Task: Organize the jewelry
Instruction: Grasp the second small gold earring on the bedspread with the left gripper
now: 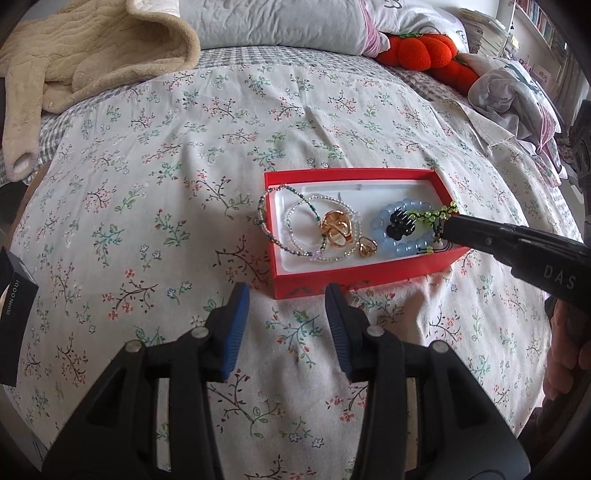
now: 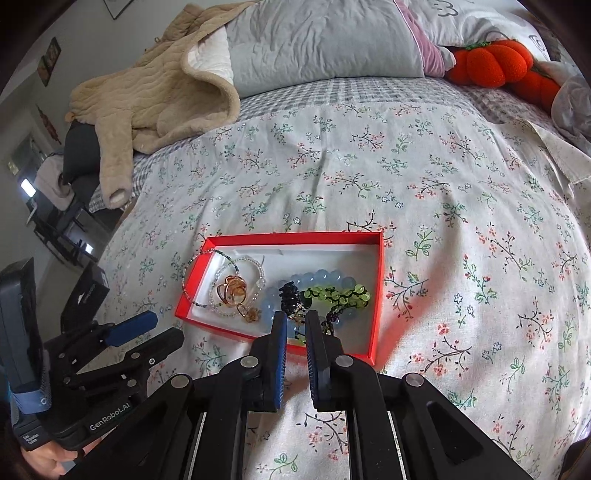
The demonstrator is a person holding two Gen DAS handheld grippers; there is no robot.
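A red box (image 1: pixel 354 275) (image 2: pixel 376 295) with a white liner lies on the floral bedspread. It holds thin beaded bracelets (image 1: pixel 295 229), one draped over the left rim, gold rings (image 1: pixel 336 227) (image 2: pixel 232 291), a blue bead bracelet (image 1: pixel 400 249) (image 2: pixel 317 277), a black hair claw (image 1: pixel 400 223) (image 2: pixel 290 295) and a green bead bracelet (image 1: pixel 439 214) (image 2: pixel 340 295). My right gripper (image 2: pixel 296 321) (image 1: pixel 448 229) sits over the box's near right end, its jaws narrowly apart around the green bracelet's cord end. My left gripper (image 1: pixel 286 299) is open and empty just in front of the box.
A beige fleece garment (image 1: pixel 92 66) (image 2: pixel 155 99) and grey pillows (image 1: pixel 277 26) lie at the bed's head. Orange plush pumpkins (image 1: pixel 424 51) (image 2: pixel 495 62) sit at the back right beside crumpled cloth (image 1: pixel 517 96). A black box (image 1: pixel 14 295) (image 2: pixel 88 291) stands at the left bed edge.
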